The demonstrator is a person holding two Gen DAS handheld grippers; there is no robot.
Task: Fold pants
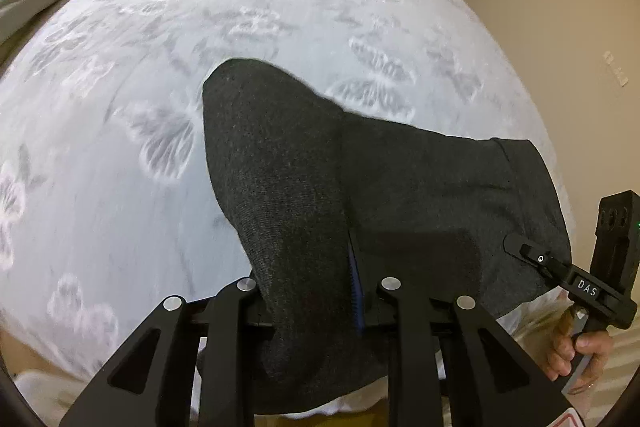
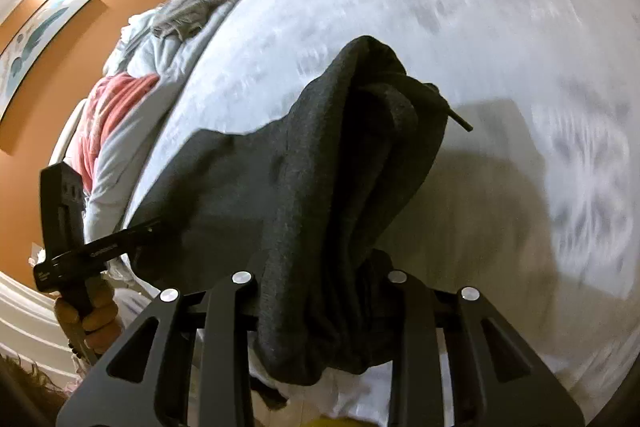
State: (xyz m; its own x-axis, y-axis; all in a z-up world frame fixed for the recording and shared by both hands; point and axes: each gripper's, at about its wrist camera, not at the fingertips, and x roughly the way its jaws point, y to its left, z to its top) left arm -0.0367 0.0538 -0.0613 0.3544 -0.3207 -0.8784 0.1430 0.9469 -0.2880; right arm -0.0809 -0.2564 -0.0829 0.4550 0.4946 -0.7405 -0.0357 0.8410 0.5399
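The dark grey pants hang stretched between my two grippers over the near edge of the bed. My left gripper is shut on one end of the cloth, which drapes over its fingers and hides the tips. My right gripper is shut on the other end, bunched with a black drawstring poking out. The pants span to the left in the right wrist view. Each gripper shows in the other's view: the right one at the right, the left one at the left, both pinching cloth.
The bed has a pale blue cover with butterfly prints. A heap of grey clothes and a pink-red garment lie at the head end. A beige wall and an orange wall flank the bed.
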